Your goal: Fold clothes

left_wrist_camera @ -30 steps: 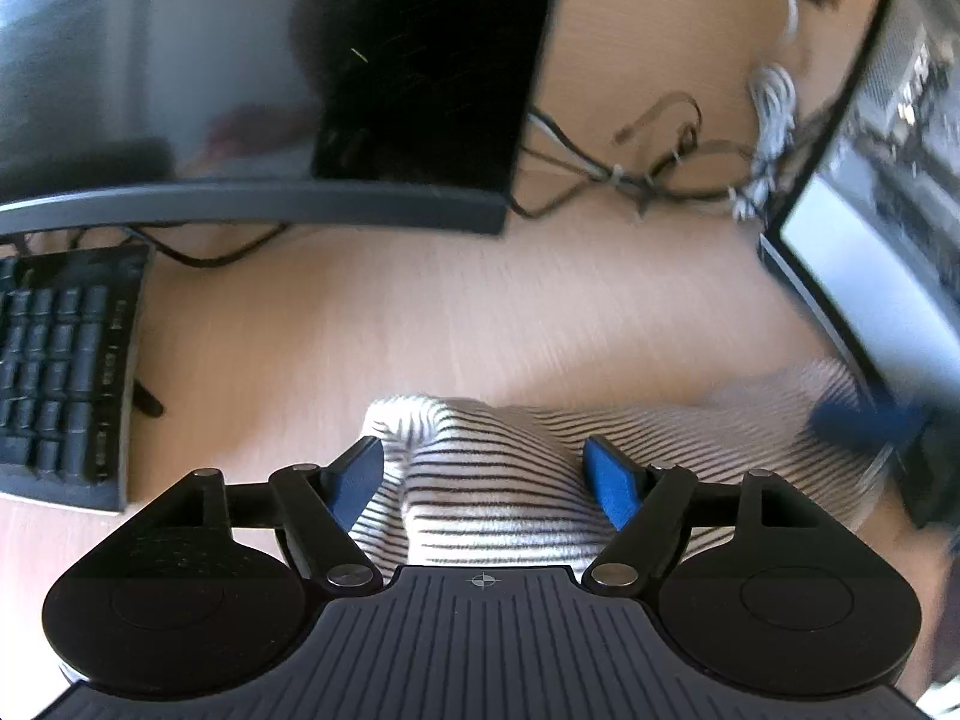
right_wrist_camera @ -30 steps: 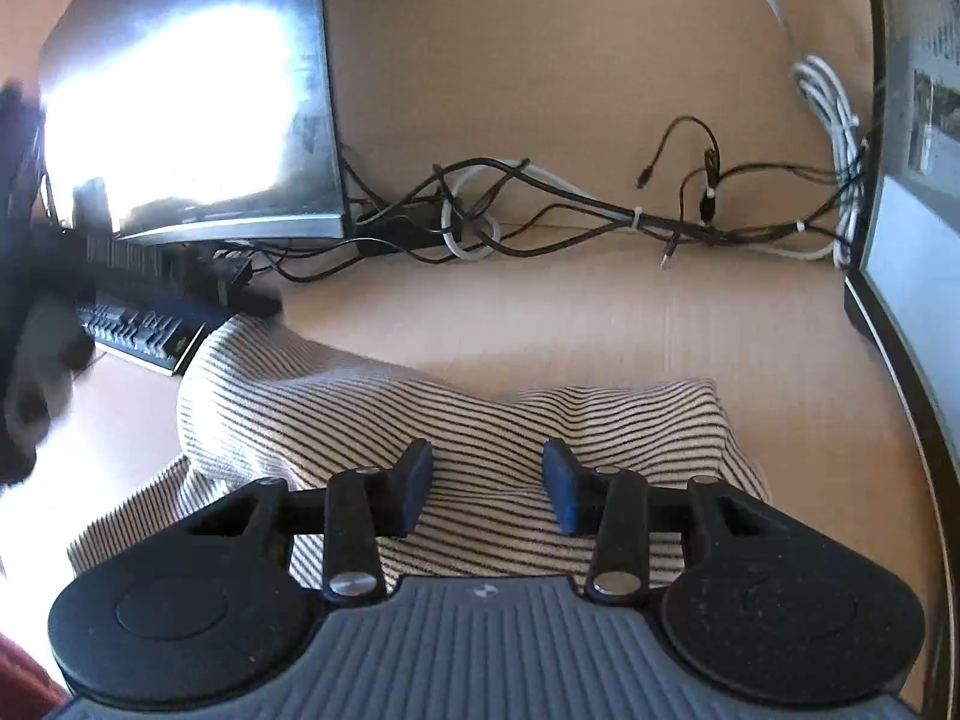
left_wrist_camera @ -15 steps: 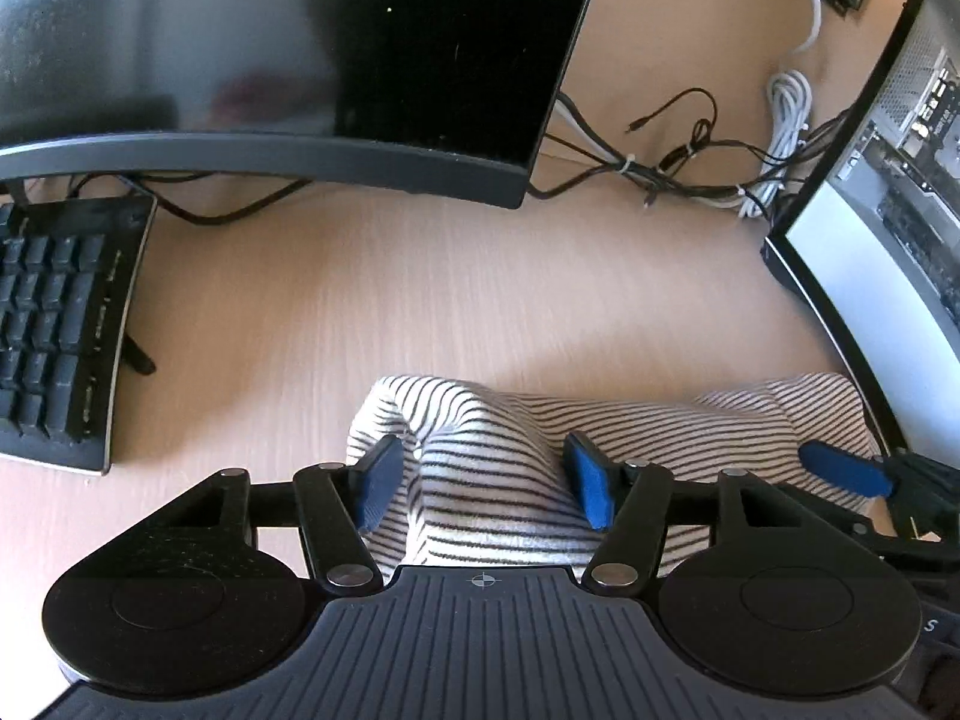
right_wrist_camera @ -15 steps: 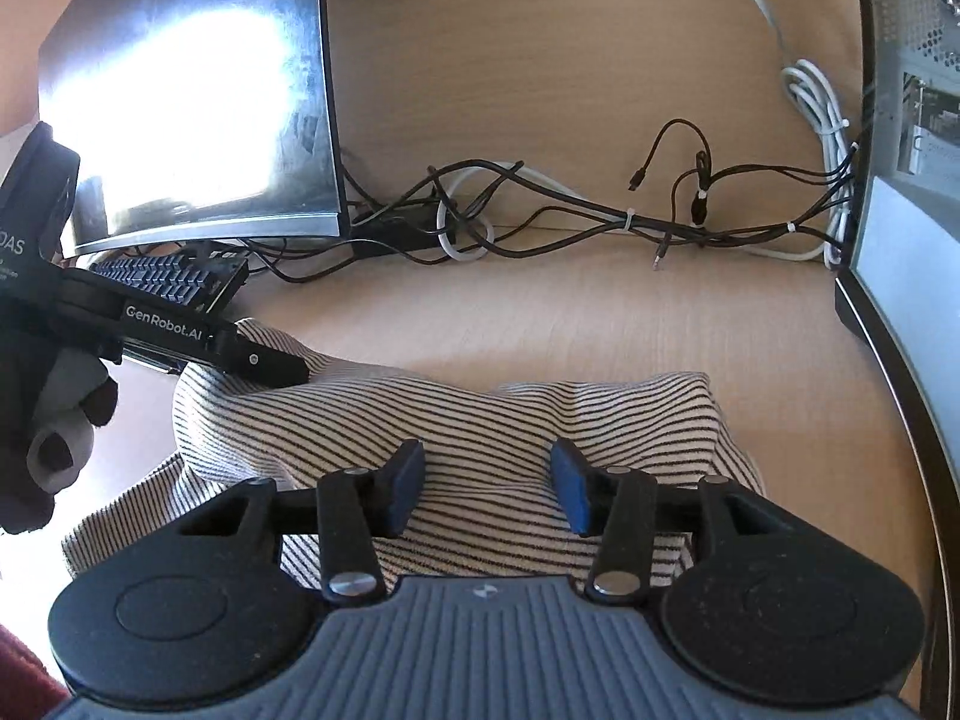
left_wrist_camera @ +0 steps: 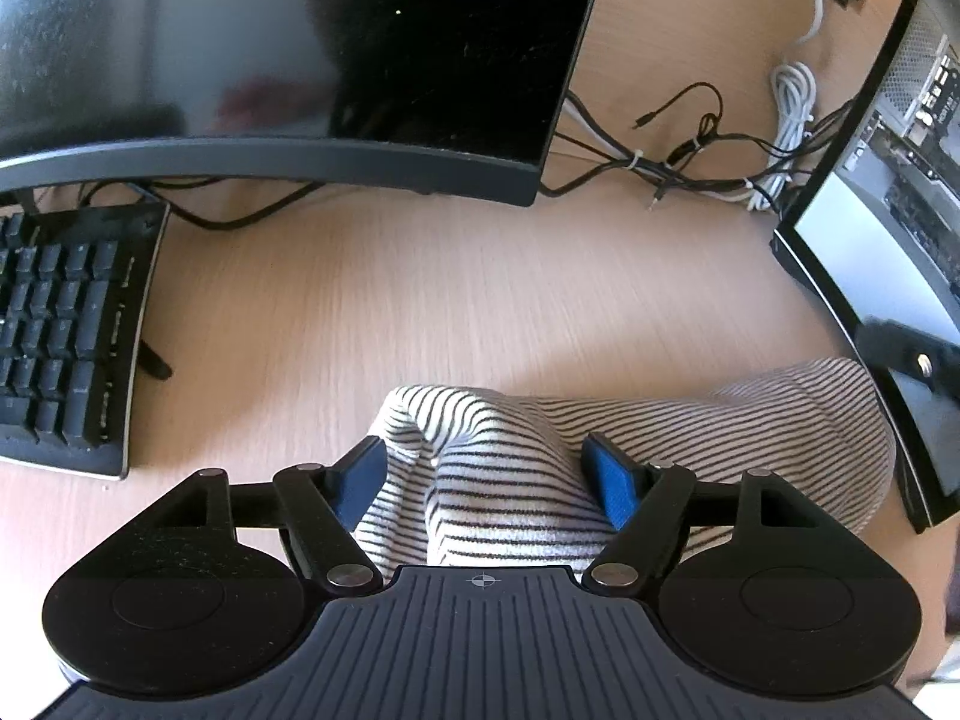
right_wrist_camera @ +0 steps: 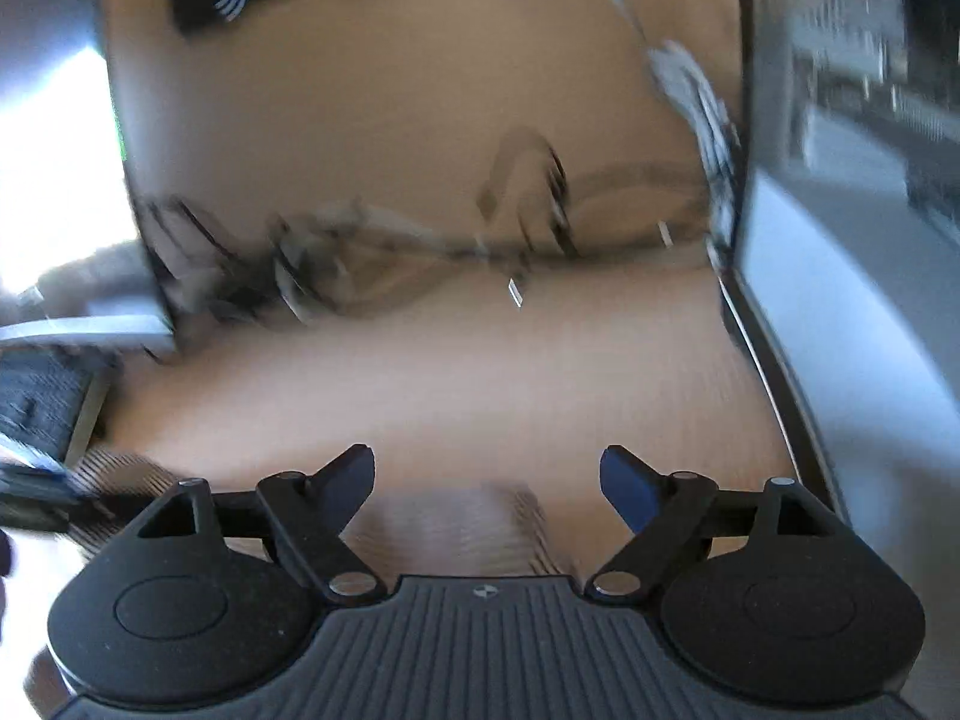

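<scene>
The striped garment (left_wrist_camera: 630, 450) lies bunched on the tabletop (left_wrist_camera: 420, 300) between 2 monitors, the left gripper (left_wrist_camera: 486, 468) low over its rounded edge with jaws spread, apparently to pinch it, while the right gripper (right_wrist_camera: 486, 480), blurred, gapes empty.

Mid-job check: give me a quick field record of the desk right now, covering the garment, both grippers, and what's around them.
garment: striped top, bunched in a soft heap on the wooden desk
left gripper: open, blue fingers either side of a raised fold of the cloth
right gripper: open, holding nothing; view blurred by motion
keyboard: black, left of the garment
monitor: dark screen, behind the garment
second monitor: lit, at the right
cables: tangled between the monitors
</scene>
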Demonstrator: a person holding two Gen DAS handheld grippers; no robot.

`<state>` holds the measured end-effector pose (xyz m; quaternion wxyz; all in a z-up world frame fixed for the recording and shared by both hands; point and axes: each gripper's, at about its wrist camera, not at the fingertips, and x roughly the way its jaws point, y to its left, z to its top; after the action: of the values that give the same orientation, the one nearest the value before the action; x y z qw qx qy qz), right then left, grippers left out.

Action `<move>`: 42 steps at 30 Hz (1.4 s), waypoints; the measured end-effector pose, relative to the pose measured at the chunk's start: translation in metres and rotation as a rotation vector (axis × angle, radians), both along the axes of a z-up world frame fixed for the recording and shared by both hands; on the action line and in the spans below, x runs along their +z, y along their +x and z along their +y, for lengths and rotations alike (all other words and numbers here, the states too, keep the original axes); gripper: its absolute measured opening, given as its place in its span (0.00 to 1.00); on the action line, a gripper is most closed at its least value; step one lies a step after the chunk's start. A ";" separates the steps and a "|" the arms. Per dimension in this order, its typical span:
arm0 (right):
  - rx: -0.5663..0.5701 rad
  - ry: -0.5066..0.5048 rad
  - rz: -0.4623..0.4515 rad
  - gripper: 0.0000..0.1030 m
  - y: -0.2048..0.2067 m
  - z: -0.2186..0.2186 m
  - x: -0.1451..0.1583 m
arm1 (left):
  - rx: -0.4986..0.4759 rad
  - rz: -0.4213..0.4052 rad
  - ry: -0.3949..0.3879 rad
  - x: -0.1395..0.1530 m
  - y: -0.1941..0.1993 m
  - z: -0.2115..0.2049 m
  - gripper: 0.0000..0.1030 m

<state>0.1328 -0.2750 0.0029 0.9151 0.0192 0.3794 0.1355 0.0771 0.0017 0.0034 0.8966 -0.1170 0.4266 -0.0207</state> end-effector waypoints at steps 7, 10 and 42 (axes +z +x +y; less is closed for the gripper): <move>-0.036 0.136 0.111 0.81 -0.009 -0.020 -0.028 | 0.018 0.030 -0.042 0.003 0.013 0.009 0.80; -0.024 0.185 0.112 0.66 -0.010 -0.024 -0.030 | 0.024 0.047 -0.054 0.005 0.022 0.012 0.81; 0.056 0.113 -0.062 0.40 -0.048 -0.024 -0.021 | -0.030 -0.039 -0.005 0.020 -0.009 0.003 0.51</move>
<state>0.0851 -0.2988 -0.0181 0.9197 0.0556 0.3429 0.1829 0.0680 0.0050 0.0233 0.9039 -0.1126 0.4109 -0.0374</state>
